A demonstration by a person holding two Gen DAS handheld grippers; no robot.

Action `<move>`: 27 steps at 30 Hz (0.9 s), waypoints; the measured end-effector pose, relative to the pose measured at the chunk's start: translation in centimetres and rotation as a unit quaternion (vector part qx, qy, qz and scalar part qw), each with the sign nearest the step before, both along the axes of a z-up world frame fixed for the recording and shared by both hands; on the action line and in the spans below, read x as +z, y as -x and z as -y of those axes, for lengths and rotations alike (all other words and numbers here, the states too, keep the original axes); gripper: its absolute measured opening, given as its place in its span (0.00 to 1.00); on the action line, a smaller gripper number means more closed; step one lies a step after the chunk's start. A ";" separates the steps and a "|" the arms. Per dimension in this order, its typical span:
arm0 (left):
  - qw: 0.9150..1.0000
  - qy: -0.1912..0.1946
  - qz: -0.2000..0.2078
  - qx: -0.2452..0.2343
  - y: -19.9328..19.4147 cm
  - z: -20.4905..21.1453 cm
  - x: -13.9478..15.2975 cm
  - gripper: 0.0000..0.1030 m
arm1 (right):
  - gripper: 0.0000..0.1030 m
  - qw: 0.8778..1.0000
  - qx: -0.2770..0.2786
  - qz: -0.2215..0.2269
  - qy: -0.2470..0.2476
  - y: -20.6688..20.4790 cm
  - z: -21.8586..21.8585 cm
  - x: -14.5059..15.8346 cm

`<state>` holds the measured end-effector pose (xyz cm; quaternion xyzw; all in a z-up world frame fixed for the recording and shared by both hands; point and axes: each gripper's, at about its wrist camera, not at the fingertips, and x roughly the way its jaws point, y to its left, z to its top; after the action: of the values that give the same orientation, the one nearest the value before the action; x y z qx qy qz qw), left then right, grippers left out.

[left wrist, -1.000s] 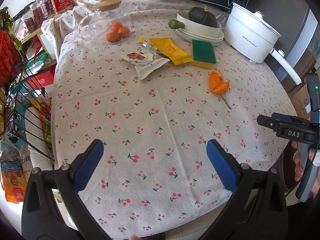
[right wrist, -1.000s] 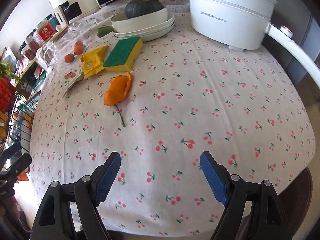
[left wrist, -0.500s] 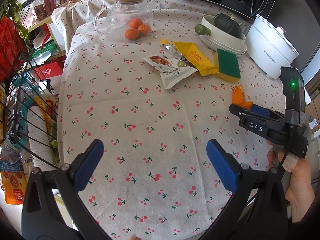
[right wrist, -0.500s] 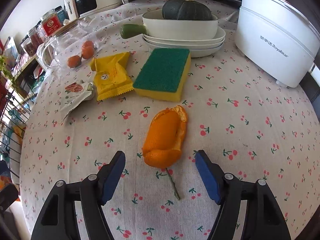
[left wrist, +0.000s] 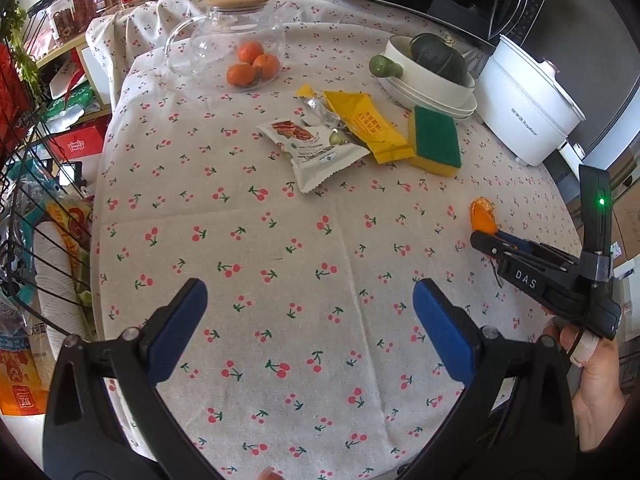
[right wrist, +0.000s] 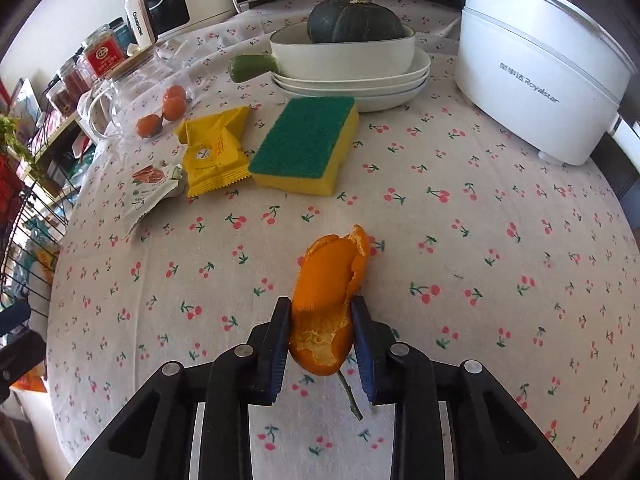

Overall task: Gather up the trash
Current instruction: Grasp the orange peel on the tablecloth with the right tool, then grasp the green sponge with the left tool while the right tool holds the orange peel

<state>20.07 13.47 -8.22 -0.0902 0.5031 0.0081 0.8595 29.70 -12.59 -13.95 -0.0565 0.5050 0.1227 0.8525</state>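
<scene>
Cherry-print tablecloth [left wrist: 280, 240] with wrappers [left wrist: 320, 148], sponge [left wrist: 436, 140]

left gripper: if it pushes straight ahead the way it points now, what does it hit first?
Probably the white snack wrapper: the open left gripper has only bare tablecloth ahead before it. Depth is unclear in the fisheye view.

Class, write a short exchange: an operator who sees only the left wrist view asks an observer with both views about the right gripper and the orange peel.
Operator: Has the right gripper closed on the orange peel?
Observer: Yes. The right wrist view shows both pads pressed against the peel's near end.
Operator: Is the whole peel between them?
Observer: No. Its far half sticks out beyond the pads, toward the sponge.
</scene>
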 end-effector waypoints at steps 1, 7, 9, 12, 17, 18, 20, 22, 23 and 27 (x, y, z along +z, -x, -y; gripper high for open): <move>1.000 0.005 0.005 -0.009 -0.3 0.8 0.2 0.99 | 0.29 1.000 -0.003 -0.001 0.000 0.5 1.2 0.4; 0.997 -0.005 0.033 -0.063 -3.9 5.7 0.9 0.99 | 0.29 0.999 -0.031 -0.015 0.017 3.3 9.0 1.9; 0.997 -0.001 0.035 -0.075 -5.7 7.0 0.6 0.99 | 0.29 0.999 -0.047 -0.018 0.020 3.7 11.3 2.4; 0.996 0.008 0.032 -0.077 -8.8 8.5 -0.3 0.98 | 0.29 0.998 -0.062 -0.018 0.000 3.3 13.9 3.5; 0.995 -0.018 0.032 -0.091 -13.4 11.4 -1.7 0.91 | 0.29 0.998 -0.062 -0.016 -0.010 3.3 17.7 4.4; 0.994 -0.024 0.033 -0.097 -14.2 12.0 -2.0 0.88 | 0.29 0.998 -0.066 -0.018 -0.012 3.3 18.6 4.4; 0.994 -0.036 0.031 -0.098 -15.8 12.8 -2.5 0.85 | 0.29 0.997 -0.075 -0.020 -0.016 3.6 20.4 4.5; 0.994 -0.052 0.023 -0.094 -17.1 13.3 -3.1 0.85 | 0.29 0.996 -0.085 -0.019 -0.018 3.8 21.9 4.8; 0.994 -0.062 0.018 -0.091 -17.7 13.6 -3.5 0.85 | 0.29 0.996 -0.090 -0.019 -0.021 3.8 22.6 4.9; 0.994 -0.076 -0.006 -0.082 -18.5 14.0 -5.0 0.78 | 0.29 0.995 -0.094 -0.012 -0.027 4.3 23.6 5.6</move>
<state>38.60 -0.55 -13.26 0.0172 0.5121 -0.0234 0.8584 25.37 -36.23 -8.34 0.0160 0.5148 0.0559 0.8553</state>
